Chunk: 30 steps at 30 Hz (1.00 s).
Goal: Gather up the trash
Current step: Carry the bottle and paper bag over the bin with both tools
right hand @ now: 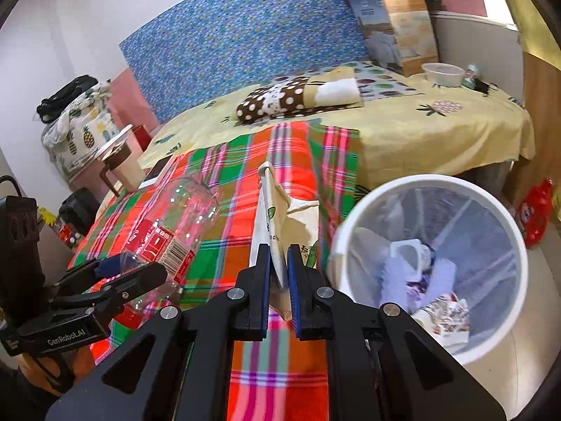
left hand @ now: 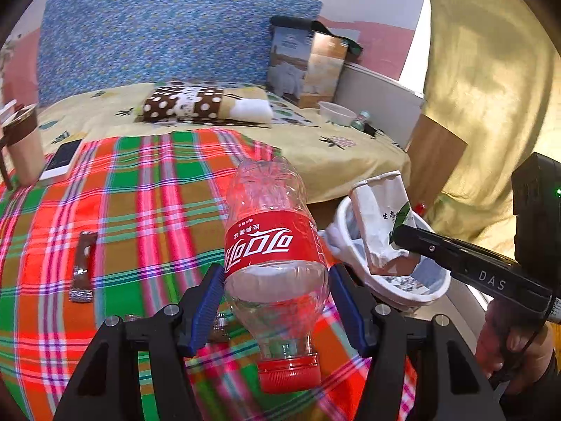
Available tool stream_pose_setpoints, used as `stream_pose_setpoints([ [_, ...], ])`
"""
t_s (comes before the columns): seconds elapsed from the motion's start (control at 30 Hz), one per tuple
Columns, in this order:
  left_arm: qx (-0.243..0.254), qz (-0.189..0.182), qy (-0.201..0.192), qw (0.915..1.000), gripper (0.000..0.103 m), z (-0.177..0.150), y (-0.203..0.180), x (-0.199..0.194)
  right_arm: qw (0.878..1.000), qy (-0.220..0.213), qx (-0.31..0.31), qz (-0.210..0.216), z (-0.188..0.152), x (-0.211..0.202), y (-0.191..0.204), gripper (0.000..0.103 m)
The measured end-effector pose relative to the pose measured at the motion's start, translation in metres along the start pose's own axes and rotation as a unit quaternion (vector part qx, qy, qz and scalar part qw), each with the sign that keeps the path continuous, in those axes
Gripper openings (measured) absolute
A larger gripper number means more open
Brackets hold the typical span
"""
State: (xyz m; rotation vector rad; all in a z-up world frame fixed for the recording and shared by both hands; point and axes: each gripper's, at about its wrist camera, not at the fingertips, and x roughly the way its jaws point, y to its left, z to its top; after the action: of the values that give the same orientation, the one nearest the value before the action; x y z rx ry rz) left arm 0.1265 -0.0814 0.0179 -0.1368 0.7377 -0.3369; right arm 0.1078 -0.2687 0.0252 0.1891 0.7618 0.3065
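Observation:
My left gripper (left hand: 277, 280) is shut on an empty clear cola bottle (left hand: 273, 245) with a red label and red cap, held above the plaid blanket (left hand: 140, 210), cap toward the camera. The bottle also shows in the right wrist view (right hand: 175, 224), in the left gripper (right hand: 115, 273). My right gripper (right hand: 279, 263) is shut on a crumpled white paper bag (right hand: 277, 217), beside the white trash bin (right hand: 431, 182). In the left wrist view the bag (left hand: 382, 221) hangs over the bin (left hand: 438, 287), which holds paper scraps.
A small brown wrapper (left hand: 84, 266) lies on the blanket at left. A phone (left hand: 63, 161) and a cup (left hand: 24, 144) sit at the far left. A pillow (left hand: 196, 103), a box (left hand: 305, 66) and a bowl (left hand: 336, 112) are farther back on the bed.

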Motion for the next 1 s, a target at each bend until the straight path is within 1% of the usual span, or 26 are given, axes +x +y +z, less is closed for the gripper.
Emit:
stream_pose_setpoints([
  [0.37, 0.043, -0.036, 0.009, 0.9984, 0.061, 0.005, -0.048, 0.021, 0.999, -0.014, 0.034, -0.038, -0.010, -0.021, -0.036, 0.012],
  [0.53, 0.058, -0.053, 0.021, 0.9967, 0.061, 0.007, -0.066, 0.037, 0.997, -0.016, 0.052, -0.056, -0.016, -0.027, -0.052, 0.012],
  [0.77, 0.081, -0.075, 0.035, 0.9932, 0.061, 0.010, -0.092, 0.057, 0.994, -0.005, 0.076, -0.078, -0.022, -0.027, -0.073, 0.012],
  [1.0, 0.098, -0.092, 0.064, 0.9889, 0.061, 0.005, -0.111, 0.087, 0.991, 0.009, 0.095, -0.091, -0.029, -0.024, -0.092, 0.012],
])
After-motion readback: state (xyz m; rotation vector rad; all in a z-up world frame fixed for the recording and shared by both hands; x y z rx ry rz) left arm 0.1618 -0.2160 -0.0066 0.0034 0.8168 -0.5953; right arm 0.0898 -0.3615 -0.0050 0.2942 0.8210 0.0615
